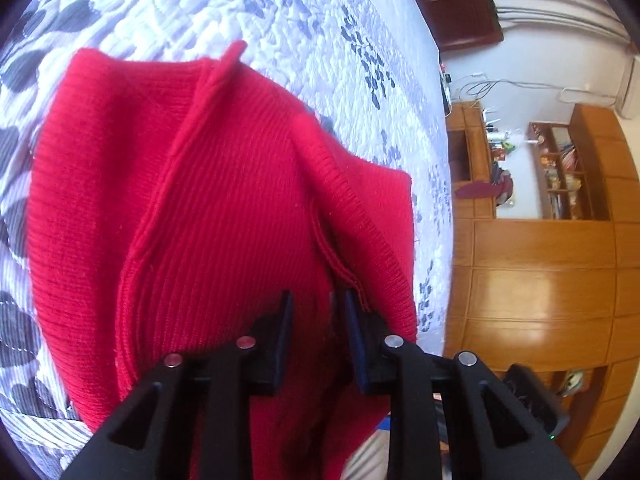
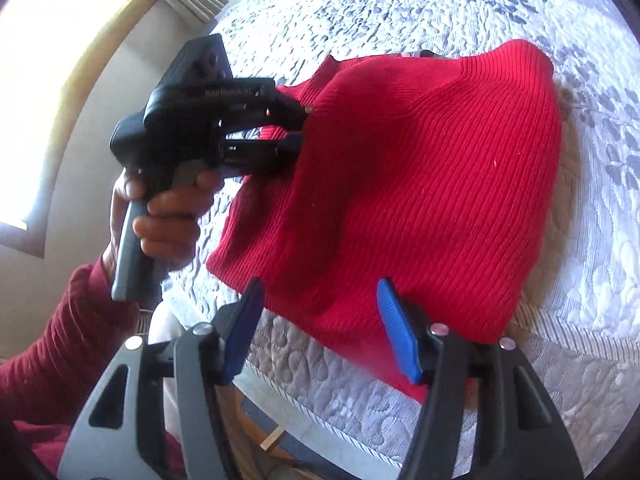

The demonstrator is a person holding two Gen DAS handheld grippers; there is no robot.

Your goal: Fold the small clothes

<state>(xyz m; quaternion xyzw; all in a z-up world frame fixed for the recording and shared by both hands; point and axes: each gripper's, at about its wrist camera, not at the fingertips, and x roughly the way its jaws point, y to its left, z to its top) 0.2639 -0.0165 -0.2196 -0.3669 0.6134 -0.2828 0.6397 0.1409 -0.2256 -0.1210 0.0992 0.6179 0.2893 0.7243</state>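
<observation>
A red ribbed knit garment (image 1: 224, 200) lies folded on a quilted bedspread (image 1: 280, 12). My left gripper (image 1: 318, 308) has its jaws partly apart, with red fabric between and beneath them and a seam edge at its right finger. In the right wrist view the left gripper (image 2: 298, 128) sits at the garment's (image 2: 420, 184) left edge, fingers pushed into the fabric. My right gripper (image 2: 320, 292) is open, its blue pads (image 2: 394, 320) straddling the garment's near edge above the bedspread (image 2: 580, 360).
The bed edge runs along the near side in the right wrist view (image 2: 320, 412). A wooden cabinet and shelves (image 1: 540, 260) stand beyond the bed. A window (image 2: 48, 40) is at the left. The person's hand (image 2: 168, 208) holds the left gripper's handle.
</observation>
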